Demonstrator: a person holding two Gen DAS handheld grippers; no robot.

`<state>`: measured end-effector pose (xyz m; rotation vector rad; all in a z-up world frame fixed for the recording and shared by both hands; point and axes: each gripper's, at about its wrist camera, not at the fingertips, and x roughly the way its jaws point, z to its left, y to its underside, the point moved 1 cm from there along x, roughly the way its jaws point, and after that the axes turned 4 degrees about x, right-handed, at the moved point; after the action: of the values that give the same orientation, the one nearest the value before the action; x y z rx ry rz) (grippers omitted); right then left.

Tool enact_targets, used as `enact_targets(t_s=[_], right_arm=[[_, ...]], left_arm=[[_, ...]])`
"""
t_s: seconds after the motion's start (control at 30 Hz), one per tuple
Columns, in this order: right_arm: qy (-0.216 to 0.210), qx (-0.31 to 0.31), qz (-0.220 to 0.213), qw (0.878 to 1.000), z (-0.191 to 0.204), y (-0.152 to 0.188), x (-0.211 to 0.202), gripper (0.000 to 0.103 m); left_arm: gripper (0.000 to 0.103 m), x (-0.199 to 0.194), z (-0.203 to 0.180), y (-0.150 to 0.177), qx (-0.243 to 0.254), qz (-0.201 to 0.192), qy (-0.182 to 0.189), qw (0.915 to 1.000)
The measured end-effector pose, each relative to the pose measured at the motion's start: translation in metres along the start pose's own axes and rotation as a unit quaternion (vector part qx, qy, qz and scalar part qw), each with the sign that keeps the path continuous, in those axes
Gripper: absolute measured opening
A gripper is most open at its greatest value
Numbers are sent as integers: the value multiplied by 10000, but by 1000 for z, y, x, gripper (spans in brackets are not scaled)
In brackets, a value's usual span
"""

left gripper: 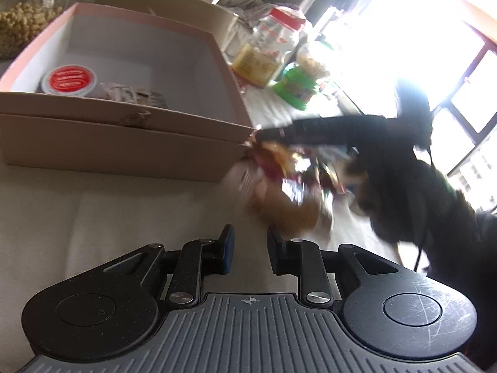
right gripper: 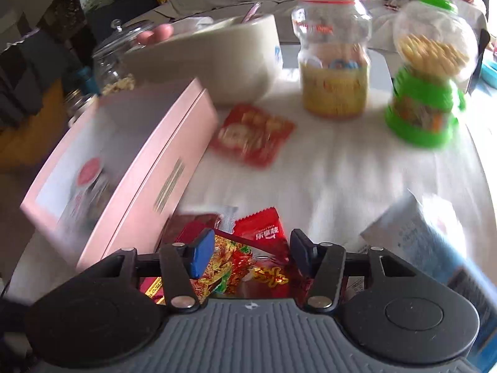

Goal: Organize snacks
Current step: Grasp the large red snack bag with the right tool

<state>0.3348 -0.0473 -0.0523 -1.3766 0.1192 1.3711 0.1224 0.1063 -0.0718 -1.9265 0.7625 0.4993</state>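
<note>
In the right wrist view, the right gripper [right gripper: 251, 256] fills the lower edge of the frame, its jaws part-way spread over a heap of snack packets [right gripper: 248, 267]; whether the pads press the foil cannot be told, since the packets are largely hidden beneath the gripper body. Red and gold wrappers are made out, and one red packet with white characters [right gripper: 260, 229] is seen just above the jaws. To the left, a pink box [right gripper: 149, 168] is blurred by motion; a red-lidded tub inside it is barely legible. A flat red packet [right gripper: 252, 134] lies alone on the white bench [right gripper: 341, 168] at centre frame. A clear jar with a red lid [right gripper: 333, 52] and a green-capped jar of biscuits [right gripper: 430, 71] stand at upper right. A pale blue carton [right gripper: 416, 233] is cut off at the right edge.

In the left wrist view, the left gripper [left gripper: 250, 250] is seen at the bottom, its jaws drawn close together with nothing between them. Beyond them the packets [left gripper: 289, 180] appear as a smear beside the box corner, under a dark, blurred shape taken to be the other gripper and a sleeve [left gripper: 403, 171]. The window at upper right is blown out to white.
</note>
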Motion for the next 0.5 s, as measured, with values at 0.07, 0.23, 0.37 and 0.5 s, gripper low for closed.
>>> enact_targets(t_s=[0.07, 0.23, 0.37, 0.5], right_arm=[[-57, -45, -48, 10000, 5, 20, -15, 53], [-371, 283, -203, 9987, 3, 60, -45, 55], [-585, 340, -414, 9968, 10, 84, -71, 55], [-254, -46, -848, 9961, 15, 100, -101, 69]], left_arm=[[26, 2, -4, -1, 5, 59, 112, 9999], [26, 5, -7, 1, 51, 157, -11, 9999], [26, -2, -9, 3, 39, 105, -209, 9997], [26, -13, -15, 6, 112, -53, -284, 9995]])
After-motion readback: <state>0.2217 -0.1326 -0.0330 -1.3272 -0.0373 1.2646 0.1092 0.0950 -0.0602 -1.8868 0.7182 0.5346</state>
